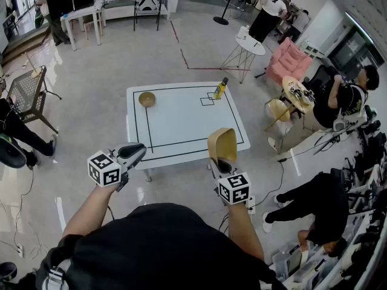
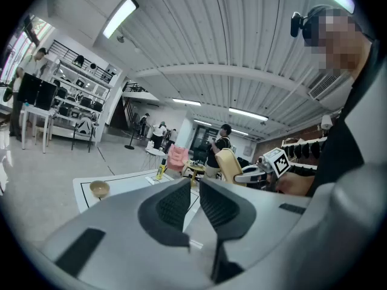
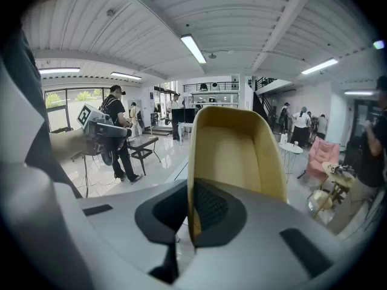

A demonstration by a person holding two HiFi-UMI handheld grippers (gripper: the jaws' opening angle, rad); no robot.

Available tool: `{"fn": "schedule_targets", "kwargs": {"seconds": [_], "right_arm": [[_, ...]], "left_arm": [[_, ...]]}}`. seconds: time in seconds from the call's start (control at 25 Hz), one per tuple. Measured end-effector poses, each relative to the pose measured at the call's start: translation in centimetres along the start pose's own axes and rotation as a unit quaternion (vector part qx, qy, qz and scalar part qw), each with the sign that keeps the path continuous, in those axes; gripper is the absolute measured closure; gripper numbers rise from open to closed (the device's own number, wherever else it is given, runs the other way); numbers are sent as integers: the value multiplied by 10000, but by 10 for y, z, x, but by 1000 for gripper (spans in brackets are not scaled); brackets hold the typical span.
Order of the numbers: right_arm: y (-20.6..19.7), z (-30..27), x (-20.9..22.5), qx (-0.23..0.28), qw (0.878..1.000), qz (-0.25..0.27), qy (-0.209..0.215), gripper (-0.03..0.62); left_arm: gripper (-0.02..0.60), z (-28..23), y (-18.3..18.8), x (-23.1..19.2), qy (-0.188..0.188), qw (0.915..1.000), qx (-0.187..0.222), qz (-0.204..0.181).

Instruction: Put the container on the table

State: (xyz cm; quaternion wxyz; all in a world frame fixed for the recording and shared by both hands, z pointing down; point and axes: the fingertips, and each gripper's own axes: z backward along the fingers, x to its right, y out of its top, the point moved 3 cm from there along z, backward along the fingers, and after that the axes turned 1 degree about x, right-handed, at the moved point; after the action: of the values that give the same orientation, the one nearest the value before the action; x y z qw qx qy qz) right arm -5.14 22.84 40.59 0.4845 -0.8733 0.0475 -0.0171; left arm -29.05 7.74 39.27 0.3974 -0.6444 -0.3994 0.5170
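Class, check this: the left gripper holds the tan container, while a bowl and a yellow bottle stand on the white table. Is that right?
No. The right gripper, not the left, holds the tan container; the right gripper view shows its rim clamped between those jaws. The left gripper is empty. The bowl and yellow bottle do stand on the white table.

The surface (image 1: 181,125) stands on the floor ahead of the person. On it, a bowl (image 1: 147,99) sits near the far left corner and a bottle (image 1: 221,88) near the far right corner, well apart. The container (image 1: 222,144) is in the right tongs (image 1: 221,164), at the near right edge of the surface in the head view. The left tongs (image 1: 140,150) hang left of it, by the near left corner, with nothing between them. A chair (image 1: 27,89) stands well off to the left. A small round table (image 1: 251,41) lies beyond the far right corner.
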Motion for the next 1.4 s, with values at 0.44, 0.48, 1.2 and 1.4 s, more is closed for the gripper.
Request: {"fn": "schedule_targets", "kwargs": {"seconds": [0.44, 0.48, 1.2, 1.4], "right_arm": [[12, -6, -18, 103, 9999, -26, -48, 586], [15, -5, -18, 125, 9999, 4, -59, 586], [22, -11, 4, 260, 9995, -165, -34, 586], [21, -15, 14, 261, 9995, -176, 61, 586]], "left_arm": [[532, 15, 10, -14, -109, 9999, 84, -56], [532, 16, 12, -15, -119, 9999, 88, -62], [532, 2, 10, -25, -144, 9999, 29, -4], [532, -5, 10, -26, -77, 10000, 24, -13]]}}
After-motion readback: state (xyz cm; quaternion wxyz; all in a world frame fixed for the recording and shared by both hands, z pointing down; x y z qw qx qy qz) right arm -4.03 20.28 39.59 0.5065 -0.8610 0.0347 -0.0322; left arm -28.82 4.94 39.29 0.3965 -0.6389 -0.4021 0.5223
